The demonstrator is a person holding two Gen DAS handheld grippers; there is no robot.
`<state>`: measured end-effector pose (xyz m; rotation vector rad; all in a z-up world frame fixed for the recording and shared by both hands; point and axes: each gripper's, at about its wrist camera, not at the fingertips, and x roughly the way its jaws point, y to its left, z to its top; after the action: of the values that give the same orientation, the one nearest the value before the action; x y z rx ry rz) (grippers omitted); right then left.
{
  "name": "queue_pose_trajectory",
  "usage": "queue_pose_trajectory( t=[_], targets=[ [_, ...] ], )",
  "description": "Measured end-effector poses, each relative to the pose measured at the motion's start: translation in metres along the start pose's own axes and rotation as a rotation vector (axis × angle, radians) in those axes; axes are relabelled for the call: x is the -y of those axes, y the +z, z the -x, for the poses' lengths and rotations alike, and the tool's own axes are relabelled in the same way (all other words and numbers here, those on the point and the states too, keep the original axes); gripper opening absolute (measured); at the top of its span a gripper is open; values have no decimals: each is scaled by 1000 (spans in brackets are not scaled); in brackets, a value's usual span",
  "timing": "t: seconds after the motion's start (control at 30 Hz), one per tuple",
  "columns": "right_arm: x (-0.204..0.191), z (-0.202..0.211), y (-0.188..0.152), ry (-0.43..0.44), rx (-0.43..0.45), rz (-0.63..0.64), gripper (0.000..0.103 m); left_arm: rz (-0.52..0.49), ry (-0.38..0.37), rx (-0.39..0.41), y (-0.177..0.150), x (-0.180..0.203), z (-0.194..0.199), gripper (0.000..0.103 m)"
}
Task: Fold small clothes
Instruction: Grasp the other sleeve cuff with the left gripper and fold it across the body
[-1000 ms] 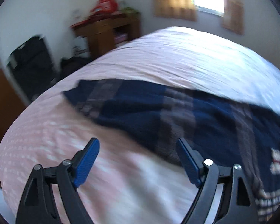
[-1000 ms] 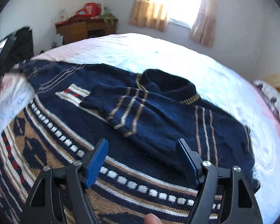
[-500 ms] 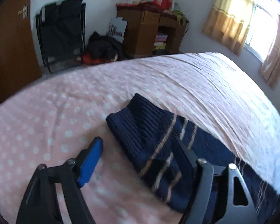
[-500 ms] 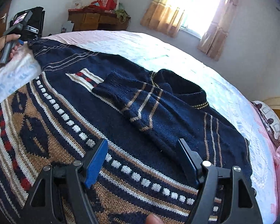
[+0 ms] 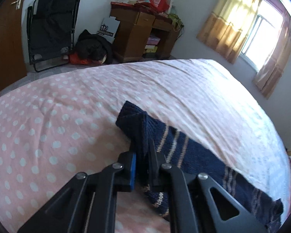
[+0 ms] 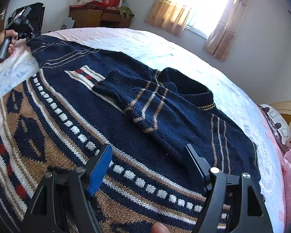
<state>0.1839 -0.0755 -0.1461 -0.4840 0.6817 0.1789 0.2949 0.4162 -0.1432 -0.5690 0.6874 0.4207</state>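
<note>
- A navy knitted sweater (image 6: 126,128) with tan, white and red patterned bands is lying spread flat on a bed (image 5: 58,106) covered by a pink sheet with white dots.
- One sleeve (image 6: 137,101) is lying folded across the sweater's chest, its ribbed cuff pointing away from the dark collar (image 6: 188,85).
- The other sleeve (image 5: 184,151) is stretching out from the sweater's body over the pink sheet, navy with thin tan stripes.
- The left gripper (image 5: 143,167) is pinching that outstretched sleeve just behind its cuff; its jaws have just been closing, and the knit is now bunching up tightly between them.
- In the right wrist view, a hand (image 6: 0,44) is holding the left gripper's handle at the far corner of the sweater, beside the sleeve end.
- The right gripper (image 6: 147,167) is hanging over the sweater's patterned lower band with its jaws standing wide apart, nothing between them.
- Beyond the sweater, past the bed's far edge, a wooden desk (image 5: 139,33) piled with red items is standing against the wall.
- A black folding chair (image 5: 50,29) is standing beside the desk.
- Curtains (image 6: 164,9) are glowing around a bright window.
</note>
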Motion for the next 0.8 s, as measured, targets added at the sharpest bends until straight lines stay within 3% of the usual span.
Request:
queue_pose_trajectory(
  t=[0.33, 0.57, 0.8],
  targets=[
    [27, 23, 9, 27, 58, -96, 75, -28, -203, 26, 0, 56, 52, 9],
    [66, 56, 12, 1, 109, -201, 75, -103, -398, 9, -31, 142, 102, 9],
    [96, 88, -8, -26, 148, -273, 75, -175, -564, -37, -78, 229, 142, 9]
  ],
)
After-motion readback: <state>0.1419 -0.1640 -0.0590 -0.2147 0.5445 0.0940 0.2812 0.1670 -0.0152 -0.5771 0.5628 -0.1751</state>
